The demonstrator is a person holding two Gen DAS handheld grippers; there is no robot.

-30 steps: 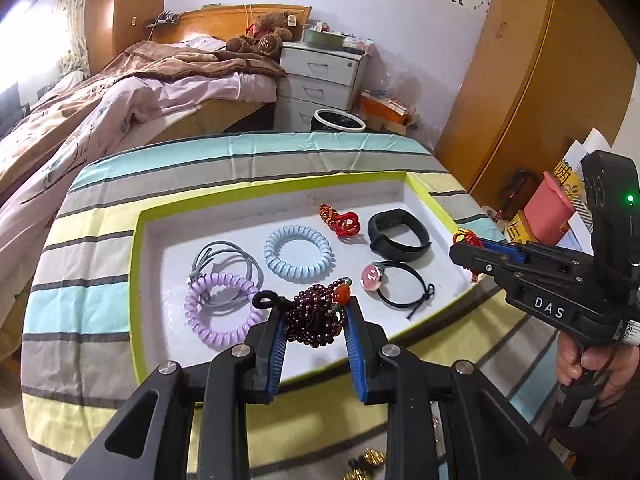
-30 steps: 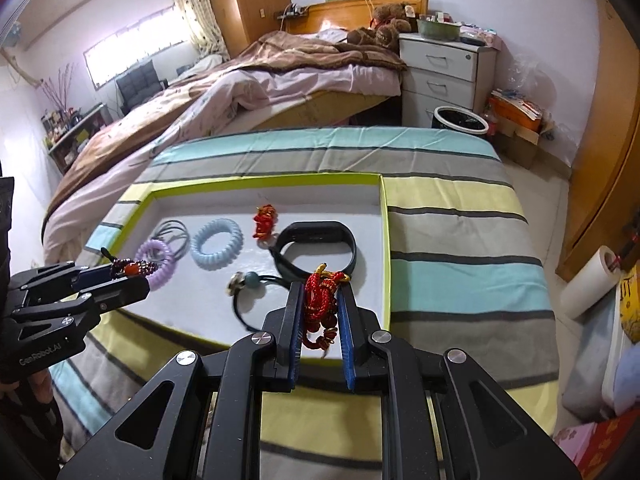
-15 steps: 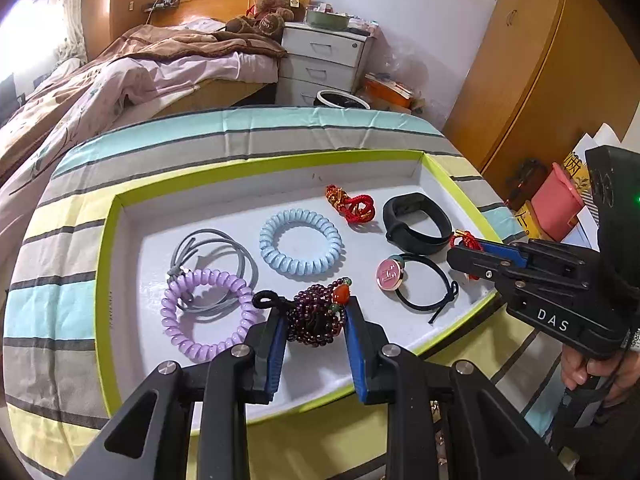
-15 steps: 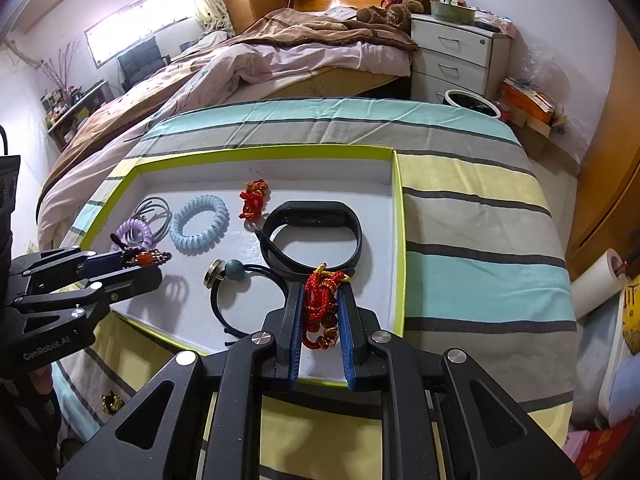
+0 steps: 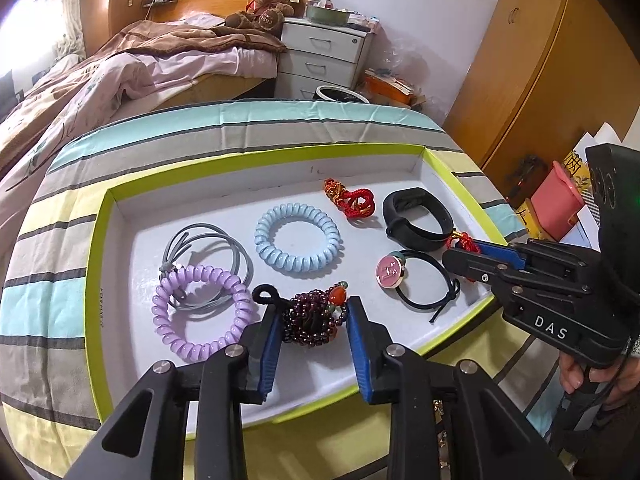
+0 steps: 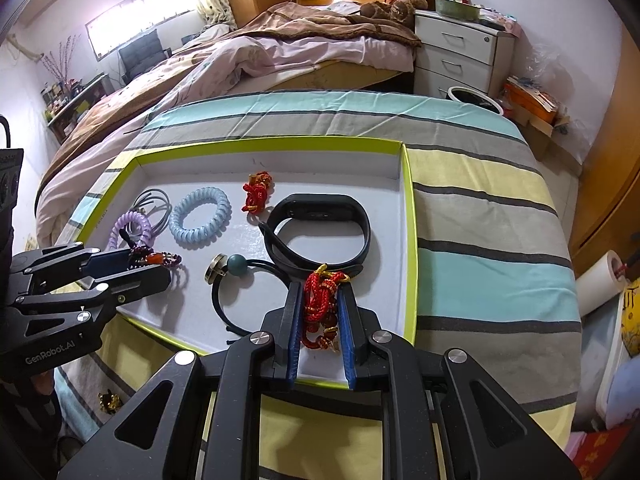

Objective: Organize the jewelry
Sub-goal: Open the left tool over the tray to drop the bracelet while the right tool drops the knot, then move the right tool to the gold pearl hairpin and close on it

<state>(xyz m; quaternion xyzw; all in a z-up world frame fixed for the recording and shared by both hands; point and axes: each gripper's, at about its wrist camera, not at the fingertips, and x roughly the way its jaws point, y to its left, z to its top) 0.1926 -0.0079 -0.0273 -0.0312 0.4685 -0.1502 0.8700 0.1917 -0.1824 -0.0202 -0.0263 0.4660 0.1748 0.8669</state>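
Note:
My left gripper hangs low over the near part of the white, green-rimmed tray. Its jaws are opening. The dark purple bead bracelet sits between them, with a thin gap at the right pad. My right gripper is over the tray's near right corner. Its jaws are opening, but the pads still touch the red knotted cord bracelet between them. In the left wrist view that red cord bracelet shows at the tip of the right gripper.
In the tray lie a purple coil tie, grey elastic loops, a blue coil tie, another red cord bracelet, a black band and a pink-button hair tie. A small gold trinket lies on the striped cloth.
Both grippers have sunk closer to the tray. The left jaws have spread a little around the bead bracelet. The right jaws look much the same around the red cord.

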